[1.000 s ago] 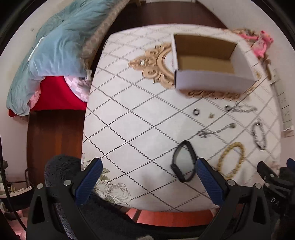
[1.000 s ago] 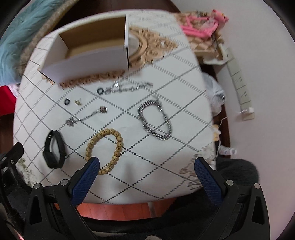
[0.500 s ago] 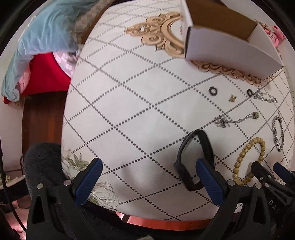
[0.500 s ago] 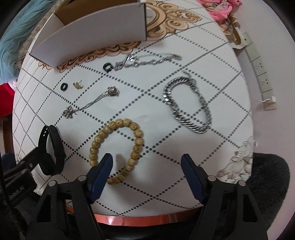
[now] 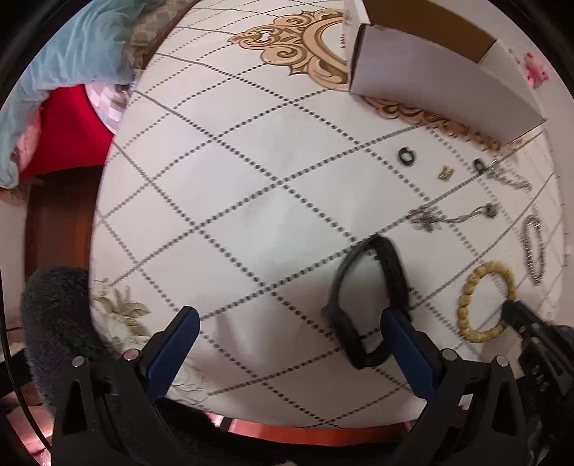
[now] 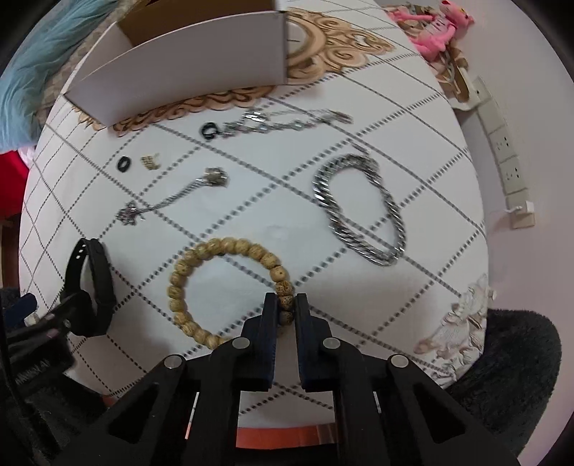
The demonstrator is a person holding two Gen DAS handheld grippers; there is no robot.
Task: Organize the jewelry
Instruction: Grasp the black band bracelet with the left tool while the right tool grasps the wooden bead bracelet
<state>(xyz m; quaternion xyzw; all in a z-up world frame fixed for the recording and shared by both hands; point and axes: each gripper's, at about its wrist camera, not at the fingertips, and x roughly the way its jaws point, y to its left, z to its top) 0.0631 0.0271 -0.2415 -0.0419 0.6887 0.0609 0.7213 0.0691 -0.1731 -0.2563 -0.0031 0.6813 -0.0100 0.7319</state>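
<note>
1. Wooden bead bracelet [image 6: 229, 286]: lies flat on the counter [image 6: 412, 143] near its front edge. The right tongs [image 6: 286, 304] are pressed nearly together, pinching 1 or 2 beads on the bracelet's right side.
2. Black band [image 5: 369, 301]: lies just left of the bead bracelet. The left tongs [image 5: 290, 322] are spread wide and hold nothing; their right finger sits at or inside the band's loop, contact uncertain because of blur.
3. Risk, judged: the grip covers only a bead or 2, so the elastic loop may swing, slip out on the lift or snag the counter edge. The 2 tools work close together and could knock each other or drag the band off the near edge.
4. Other pieces, well apart from both tongs: silver curb chain [image 6: 358, 211], pendant necklace [image 6: 172, 197], thin chain [image 6: 283, 122], 2 black rings [image 6: 123, 163], small gold piece [image 6: 150, 161].
5. Cardboard box [image 6: 186, 64]: open, white outside, at the far side of the counter; the likely destination, with nothing visible inside.
6. Surface: round, white cloth with dotted diamond grid, gold scrollwork and floral print.
7. Room: blue bedding [image 5: 71, 61] and red fabric at left, dark fuzzy seat [image 6: 516, 358], pink plush toy [image 6: 437, 25], wall power strip [image 6: 502, 132].
</note>
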